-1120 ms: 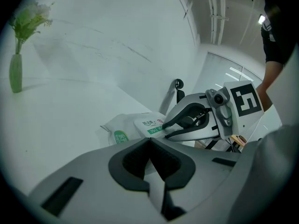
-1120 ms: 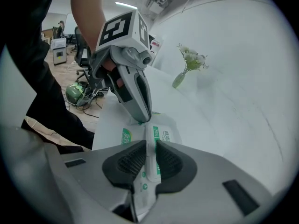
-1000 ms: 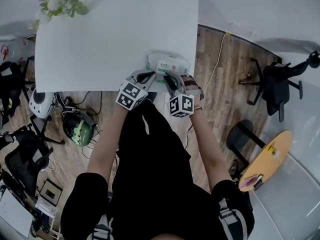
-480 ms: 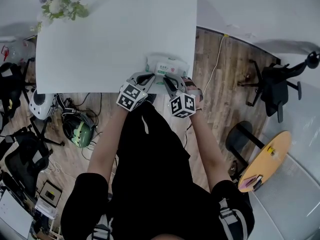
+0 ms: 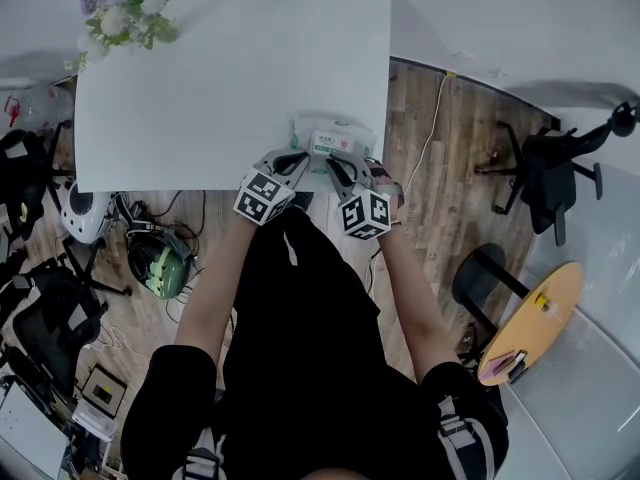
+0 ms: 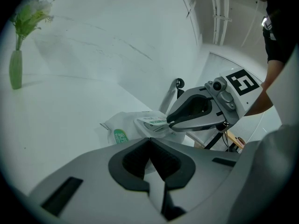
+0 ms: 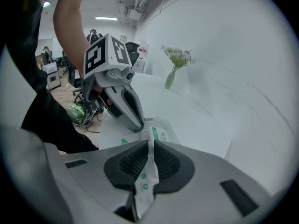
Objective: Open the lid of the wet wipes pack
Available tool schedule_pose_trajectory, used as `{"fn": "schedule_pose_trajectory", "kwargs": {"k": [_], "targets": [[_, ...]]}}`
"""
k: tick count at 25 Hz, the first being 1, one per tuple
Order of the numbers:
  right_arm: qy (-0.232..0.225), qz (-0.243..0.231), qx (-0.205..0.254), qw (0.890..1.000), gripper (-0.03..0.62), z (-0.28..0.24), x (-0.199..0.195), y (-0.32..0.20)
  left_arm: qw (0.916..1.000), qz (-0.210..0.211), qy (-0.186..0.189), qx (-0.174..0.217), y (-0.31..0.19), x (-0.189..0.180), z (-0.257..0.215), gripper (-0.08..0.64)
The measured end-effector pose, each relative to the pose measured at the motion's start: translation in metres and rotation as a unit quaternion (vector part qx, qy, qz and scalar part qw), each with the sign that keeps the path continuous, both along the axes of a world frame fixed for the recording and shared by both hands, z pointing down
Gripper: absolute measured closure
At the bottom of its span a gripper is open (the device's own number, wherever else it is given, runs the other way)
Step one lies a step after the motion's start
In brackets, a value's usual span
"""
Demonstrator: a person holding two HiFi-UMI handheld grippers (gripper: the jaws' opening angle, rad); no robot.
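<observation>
**Where is the pack?**
A soft white plastic wet wipes pack with green print (image 5: pixel 335 133) lies at the near edge of a plain white worktop (image 5: pixel 220 78). It is straight ahead of both hand-held grippers. On top of it is a flat, pale lid with a printed label (image 6: pixel 150 121). I cannot tell whether the lid is lifted at all.

**What are the two tools doing?**
The right hand-held gripper (image 7: pixel 150 144) is grey with black ribbed pads. It is pinching a thin fold of the pack's white, green-dotted wrapper, and the film runs down between its pads. The left hand-held gripper (image 6: pixel 149 139) has its jaws pressed together at the tips, with nothing seen between them. The pack sits just beyond that tip. In the right gripper view, the tip of the left one comes down onto the pack. The two tips are close together, and the right one is by the lid's edge, just to the right of the left one.

**Anything else around them?**
Well beyond the left hand-held gripper, towards the far left corner of the worktop, stands a pale green vase of white and purple flowers (image 5: pixel 125 3). A person in black clothing with bare forearms holds both tools.
</observation>
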State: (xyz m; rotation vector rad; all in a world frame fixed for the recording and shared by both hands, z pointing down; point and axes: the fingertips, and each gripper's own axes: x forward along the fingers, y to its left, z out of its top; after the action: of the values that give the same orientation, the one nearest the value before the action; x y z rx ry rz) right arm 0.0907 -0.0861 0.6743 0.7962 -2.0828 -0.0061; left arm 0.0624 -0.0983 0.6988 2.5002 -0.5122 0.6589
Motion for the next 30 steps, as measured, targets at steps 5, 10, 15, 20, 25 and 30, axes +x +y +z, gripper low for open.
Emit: {"fn": "schedule_pose_trajectory", "kwargs": {"k": [5,10,15,20,25,30], "targets": [[-0.011,0.01,0.008,1.0,0.538,-0.009,0.002,-0.006,0.9998,-0.001,-0.001,-0.019,-0.001,0.0,0.0,0.537],[-0.02,0.025,0.018,0.999,0.546,-0.022,0.005,-0.015,0.9996,0.003,-0.005,-0.028,-0.002,-0.003,-0.002,0.537],[-0.022,0.041,0.024,0.999,0.551,-0.031,0.01,-0.021,0.9997,0.006,-0.011,-0.022,-0.002,-0.01,-0.012,0.537],[-0.024,0.056,0.027,0.998,0.554,-0.038,0.014,-0.031,0.9999,0.002,-0.009,-0.01,-0.015,-0.018,-0.031,0.537],[-0.026,0.072,0.024,0.997,0.554,-0.041,0.015,-0.038,0.9999,0.013,-0.006,0.008,-0.029,-0.021,-0.052,0.537],[-0.018,0.089,0.022,0.996,0.552,-0.043,0.017,-0.049,0.9995,0.026,-0.004,0.019,-0.043,-0.026,-0.066,0.537]]}}
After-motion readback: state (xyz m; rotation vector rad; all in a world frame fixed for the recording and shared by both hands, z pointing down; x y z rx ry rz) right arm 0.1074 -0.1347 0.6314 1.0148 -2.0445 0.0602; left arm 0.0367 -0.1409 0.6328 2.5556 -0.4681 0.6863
